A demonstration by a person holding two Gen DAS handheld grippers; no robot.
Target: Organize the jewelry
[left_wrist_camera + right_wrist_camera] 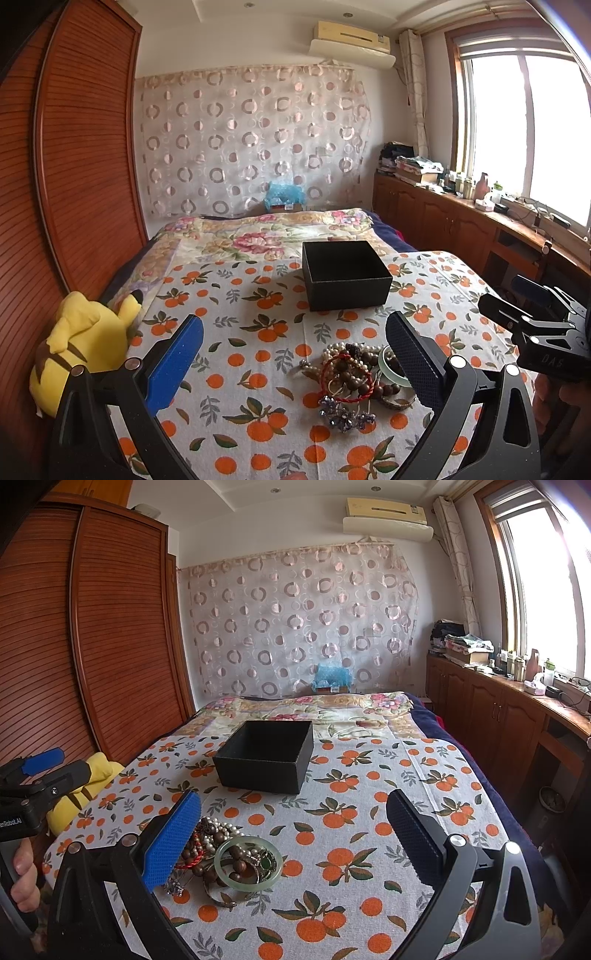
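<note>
Hovering over the near end of the cloth (258, 295), I hold both tools with jaws spread wide and nothing between them. My left gripper (295, 354) has the pile of jewelry (354, 380) sitting low between its fingers, toward the right one; my right gripper (293, 834) sees the same pile by its left finger, with the pale green bangle (248, 862) on top on that side. The pile is a knot of wooden beads, pearls, a red cord (345, 376) and a purple sparkly piece (345, 413), all touching and looped through each other. That is my worry: pinching one strand may drag its neighbours along and spill them on the cloth, and the smooth bangle may slip from the pads. Farther off, the black box (345, 275) stands open and looks empty. A yellow plush toy (79, 343) lies at the left edge.
</note>
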